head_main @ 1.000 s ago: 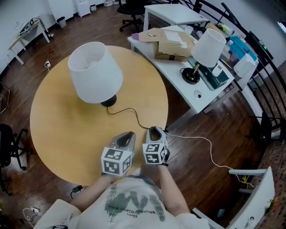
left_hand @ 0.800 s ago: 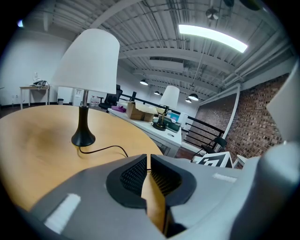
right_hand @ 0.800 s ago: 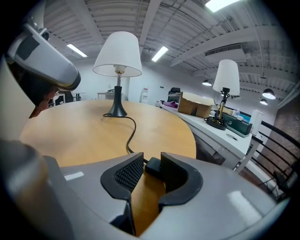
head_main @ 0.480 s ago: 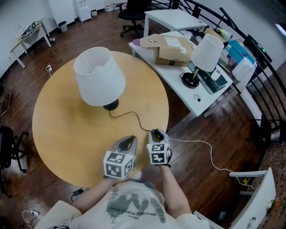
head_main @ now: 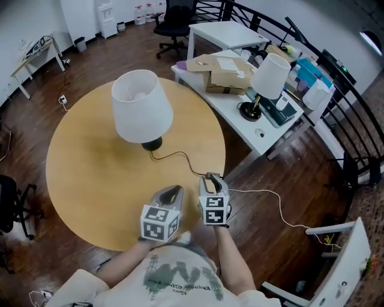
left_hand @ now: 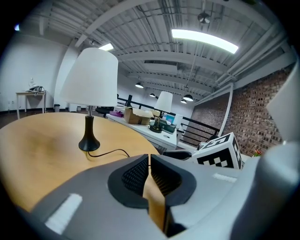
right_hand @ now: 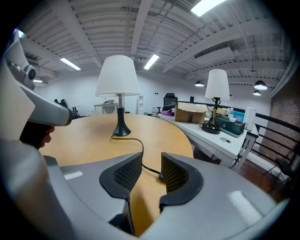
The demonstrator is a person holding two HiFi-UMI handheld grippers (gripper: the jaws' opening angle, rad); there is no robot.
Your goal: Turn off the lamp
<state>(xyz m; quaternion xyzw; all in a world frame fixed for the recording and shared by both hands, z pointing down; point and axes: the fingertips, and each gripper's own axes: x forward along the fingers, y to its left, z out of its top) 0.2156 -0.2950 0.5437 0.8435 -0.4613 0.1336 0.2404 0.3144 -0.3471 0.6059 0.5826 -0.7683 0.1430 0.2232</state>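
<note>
The lamp (head_main: 142, 107), a white shade on a black base (head_main: 151, 144), stands on the round wooden table (head_main: 84, 174). Its black cord (head_main: 180, 157) runs from the base to the table's near right edge. My right gripper (head_main: 211, 178) hovers over that edge, open, and the cord (right_hand: 136, 143) shows below the gap between its pads without touching them. My left gripper (head_main: 174, 189) is beside it to the left, shut on nothing. In the left gripper view (left_hand: 149, 161) the lamp (left_hand: 90, 79) stands ahead to the left. Ahead of the right gripper (right_hand: 151, 164) the lamp (right_hand: 117, 77) is well out of reach.
A white desk (head_main: 264, 129) stands to the right of the table with a second lamp (head_main: 269, 77), cardboard boxes (head_main: 223, 69) and clutter. A thin white cable (head_main: 270, 198) trails across the wooden floor. An office chair (head_main: 174, 15) is at the back.
Both grippers have lifted a little off the table edge and stayed side by side. The lamp and its cord have kept their place on the table.
</note>
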